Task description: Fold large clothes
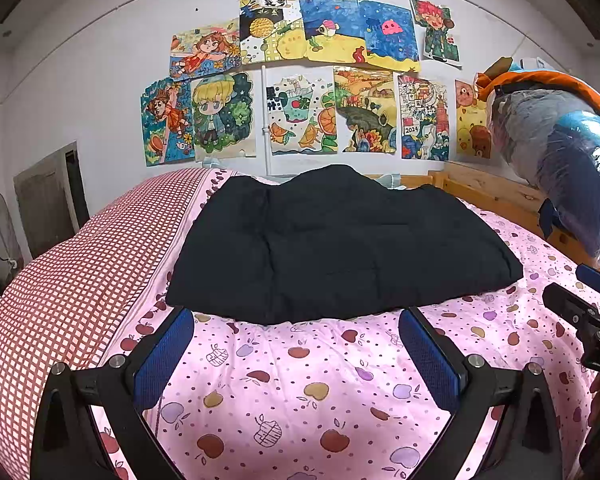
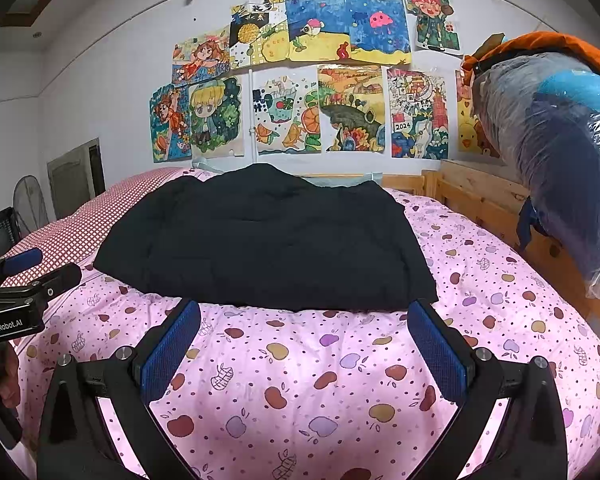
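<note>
Lying flat on the pink apple-print bedsheet (image 1: 300,380), the black garment (image 1: 340,248) looks already doubled into a thick, roughly rectangular pad, its near edge just beyond both sets of fingertips. It sits mid-bed, beside a red-checked pillow (image 1: 68,288) on the left side and well apart from the wooden bed rail (image 2: 480,200) on the right.

Both tools are empty. The left gripper (image 1: 296,320) has its blue-padded fingers (image 1: 164,356) spread wide, nothing between them; the right gripper (image 2: 304,312) is likewise spread with bare sheet between its fingers (image 2: 436,348).

By my reading the fold is well along, and what remains is either one more fold or a tidy-up. To do that well, each gripper should take one near corner, pinching all layers together, not just the top one. The bulky fabric would likely spring back, so lift both corners evenly, carry them toward the far edge, and lay them square before letting go. Avoid snagging the bedsheet under the lower finger.
</note>
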The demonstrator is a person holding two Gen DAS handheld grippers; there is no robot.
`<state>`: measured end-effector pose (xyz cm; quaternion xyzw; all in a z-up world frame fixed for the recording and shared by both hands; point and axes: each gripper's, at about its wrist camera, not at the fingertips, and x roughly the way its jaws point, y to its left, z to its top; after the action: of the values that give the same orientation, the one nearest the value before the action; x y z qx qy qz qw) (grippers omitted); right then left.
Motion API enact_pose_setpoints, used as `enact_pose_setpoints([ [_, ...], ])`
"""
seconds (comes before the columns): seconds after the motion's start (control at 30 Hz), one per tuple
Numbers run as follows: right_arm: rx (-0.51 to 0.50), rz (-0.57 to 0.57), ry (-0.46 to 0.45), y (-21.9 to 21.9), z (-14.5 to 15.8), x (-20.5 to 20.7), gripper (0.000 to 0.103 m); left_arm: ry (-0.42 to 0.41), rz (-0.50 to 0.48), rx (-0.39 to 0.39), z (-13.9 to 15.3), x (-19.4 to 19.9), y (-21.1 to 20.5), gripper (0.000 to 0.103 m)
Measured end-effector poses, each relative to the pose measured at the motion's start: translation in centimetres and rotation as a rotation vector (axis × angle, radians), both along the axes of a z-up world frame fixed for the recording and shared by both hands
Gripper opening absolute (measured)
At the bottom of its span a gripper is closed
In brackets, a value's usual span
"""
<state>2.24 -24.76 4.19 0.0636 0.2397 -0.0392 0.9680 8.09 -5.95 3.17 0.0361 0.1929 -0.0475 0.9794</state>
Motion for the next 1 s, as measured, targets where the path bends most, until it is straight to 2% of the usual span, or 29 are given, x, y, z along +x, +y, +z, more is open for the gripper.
enact_pose_setpoints([
  [1.0,0.0,-0.008,-0.002,-0.12,-0.06,-0.07,0.101,0.004,-0.006,0.004,-0.05,0.16,0.12,0.103],
])
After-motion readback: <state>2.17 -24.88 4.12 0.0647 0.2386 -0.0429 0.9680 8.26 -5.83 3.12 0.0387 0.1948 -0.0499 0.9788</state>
